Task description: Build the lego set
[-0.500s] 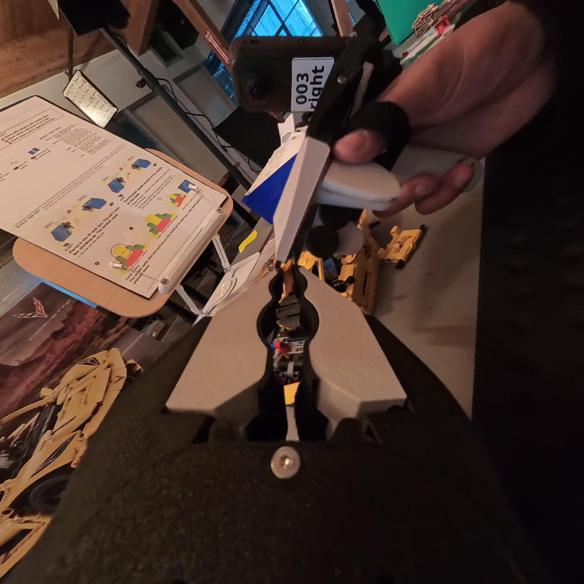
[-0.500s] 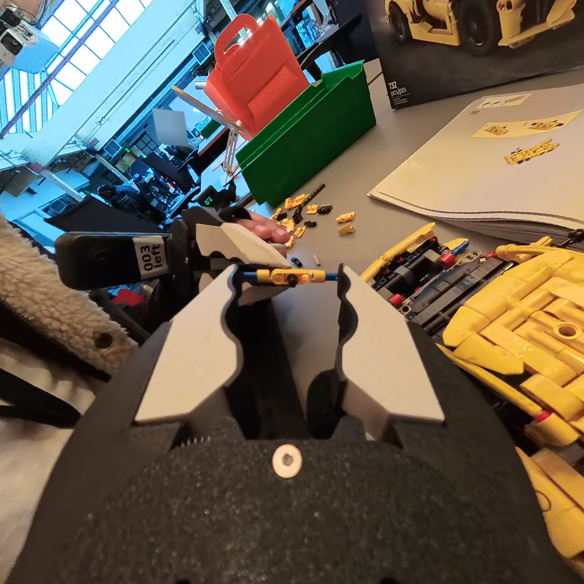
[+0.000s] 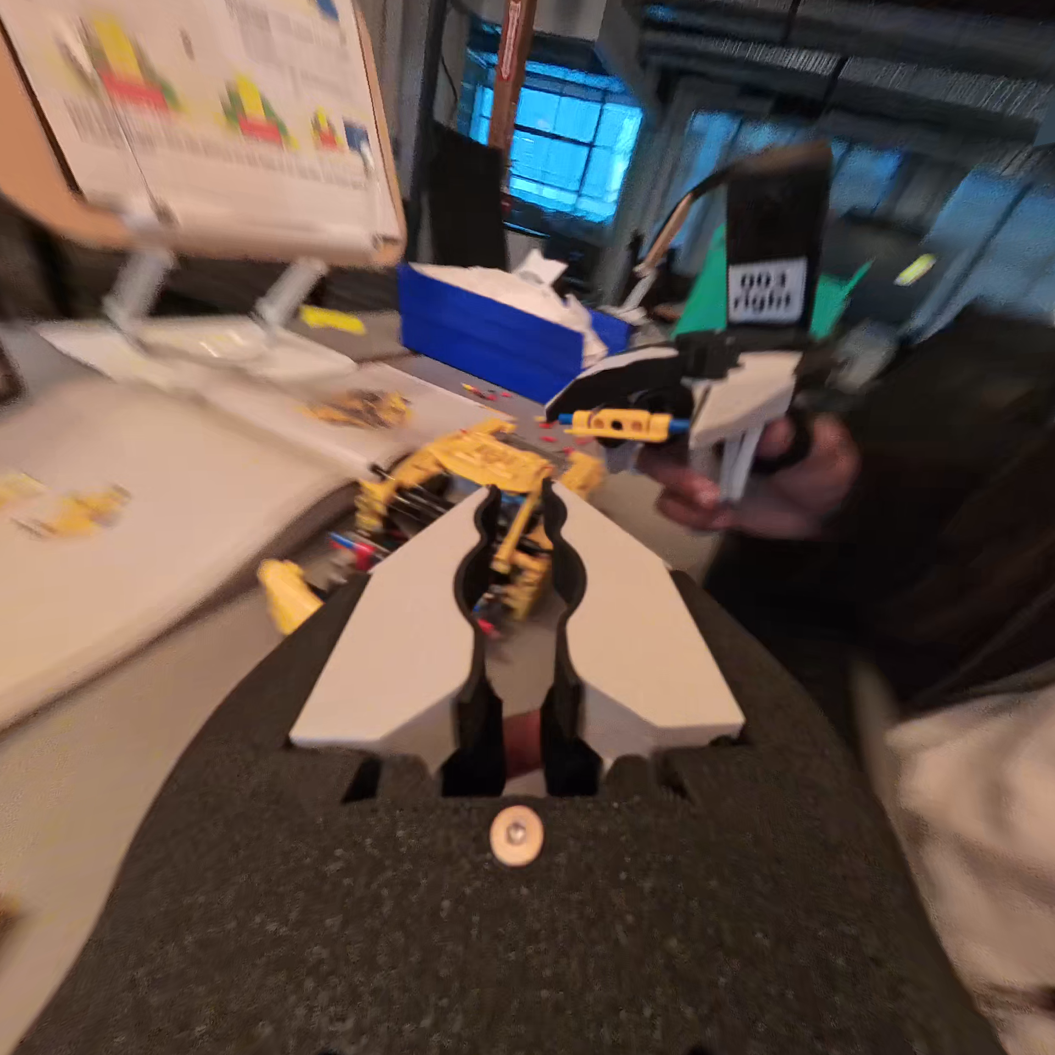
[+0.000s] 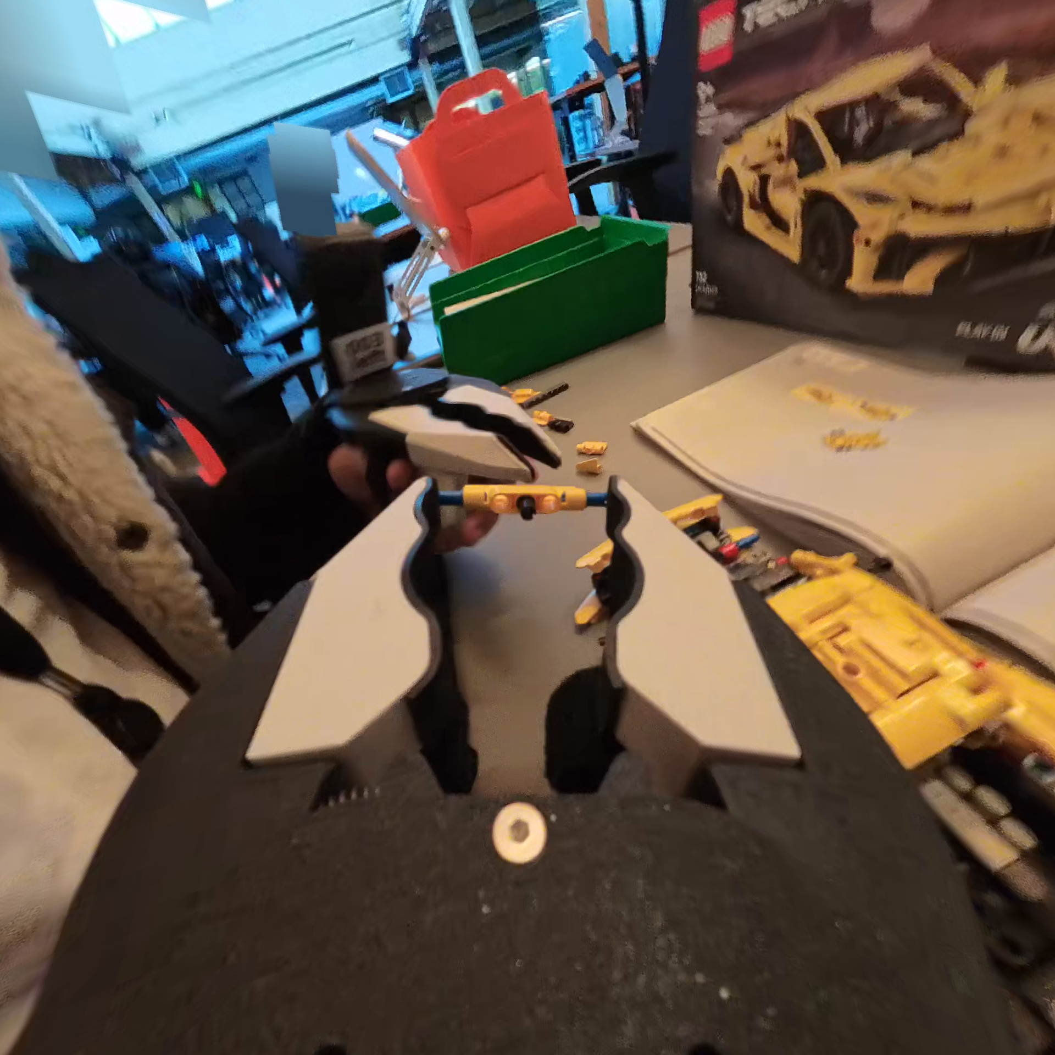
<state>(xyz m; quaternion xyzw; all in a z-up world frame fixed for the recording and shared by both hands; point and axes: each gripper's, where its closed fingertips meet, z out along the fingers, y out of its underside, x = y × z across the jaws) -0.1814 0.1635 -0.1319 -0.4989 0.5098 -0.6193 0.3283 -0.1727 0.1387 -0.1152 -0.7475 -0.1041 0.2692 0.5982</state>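
My right gripper (image 4: 522, 498) is shut on a short yellow beam (image 4: 524, 500) with a blue pin at each end, held crosswise between its fingertips above the table. The beam also shows in the left wrist view (image 3: 619, 425), in the right gripper (image 3: 622, 427). My left gripper (image 3: 516, 495) has only a narrow gap at its tips and holds nothing. It points at the partly built yellow car (image 3: 491, 456). In the right wrist view the left gripper (image 4: 536, 465) hovers just behind and left of the beam. The car (image 4: 890, 656) lies at the right.
An open instruction booklet (image 4: 856, 456) lies beside the car, with the set's box (image 4: 885, 171) behind it. Loose yellow and black parts (image 4: 591, 456) lie before a green bin (image 4: 548, 308) and a red bag (image 4: 491, 171). A blue bin (image 3: 491, 337) and a propped instruction board (image 3: 200, 114) stand farther back. The tips of both grippers are at nearly the same place.
The left gripper has drawn back from the right gripper's beam and rolled level, now facing the car. The right gripper has kept its hold on the beam. Both views are blurred by motion.
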